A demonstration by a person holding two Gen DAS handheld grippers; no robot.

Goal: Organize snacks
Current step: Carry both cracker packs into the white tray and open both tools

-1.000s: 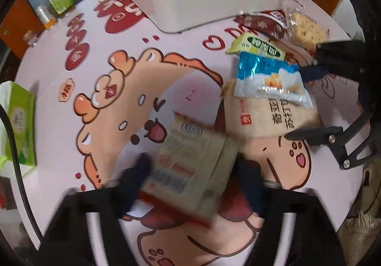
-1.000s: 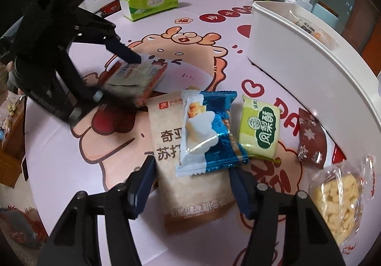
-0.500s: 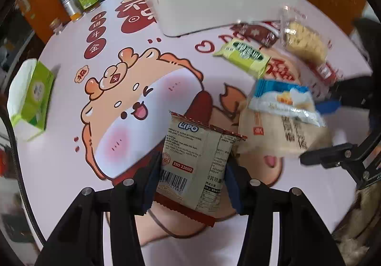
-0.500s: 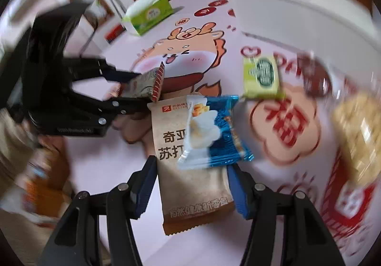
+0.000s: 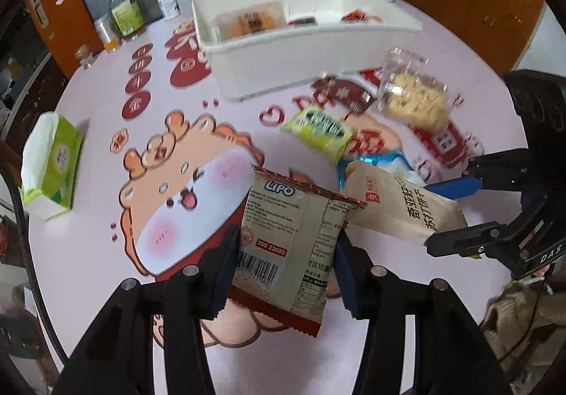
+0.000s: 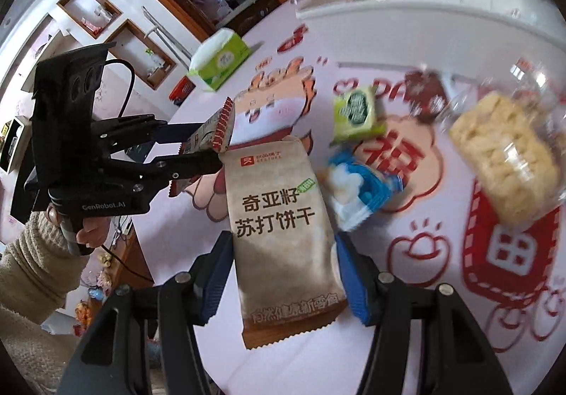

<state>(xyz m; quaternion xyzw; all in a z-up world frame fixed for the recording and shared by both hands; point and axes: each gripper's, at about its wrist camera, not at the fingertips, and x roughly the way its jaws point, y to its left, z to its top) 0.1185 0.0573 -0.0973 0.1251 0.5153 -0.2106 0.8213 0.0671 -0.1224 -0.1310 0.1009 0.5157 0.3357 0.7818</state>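
You hold both packets clear of the table, short of the white bin (image 5: 304,55): left gripper (image 5: 283,264) pinching the Lipo packet (image 5: 286,246), right gripper (image 6: 283,274) pinching the soda-cracker packet (image 6: 279,218), evidently for loading there.

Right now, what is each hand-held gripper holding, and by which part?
The left hand-held gripper grips the LiPO packet across its lower sides. The right hand-held gripper grips the brown cracker packet across its lower sides.
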